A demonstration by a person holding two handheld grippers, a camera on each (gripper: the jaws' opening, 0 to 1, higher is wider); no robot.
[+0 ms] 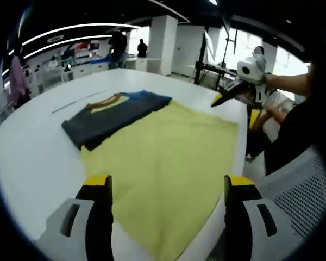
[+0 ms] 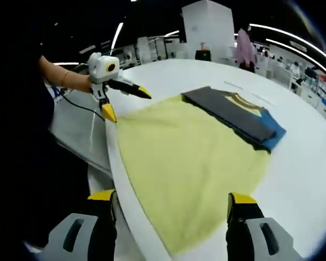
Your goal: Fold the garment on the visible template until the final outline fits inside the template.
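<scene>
A folded garment (image 1: 117,114) (image 2: 233,117), dark grey with blue and yellow patches, lies on the far part of a large yellow template sheet (image 1: 163,163) (image 2: 185,157) spread over the white table (image 1: 38,157) (image 2: 309,179). In the left gripper view, my left gripper (image 1: 168,182) is open above the sheet's near edge with nothing between its jaws. My right gripper (image 1: 233,103) shows there too, hand-held beyond the sheet's far right corner, jaws apart. In the right gripper view, my right gripper (image 2: 171,201) is open over the near edge, and the left gripper (image 2: 125,103) hovers open at the sheet's far left corner.
The table edge runs close along the sheet on the person's side. A grey mesh surface (image 1: 304,190) and a grey panel (image 2: 76,130) lie just off that edge. A person's forearm (image 2: 62,79) holds the far gripper. People and desks stand in the background.
</scene>
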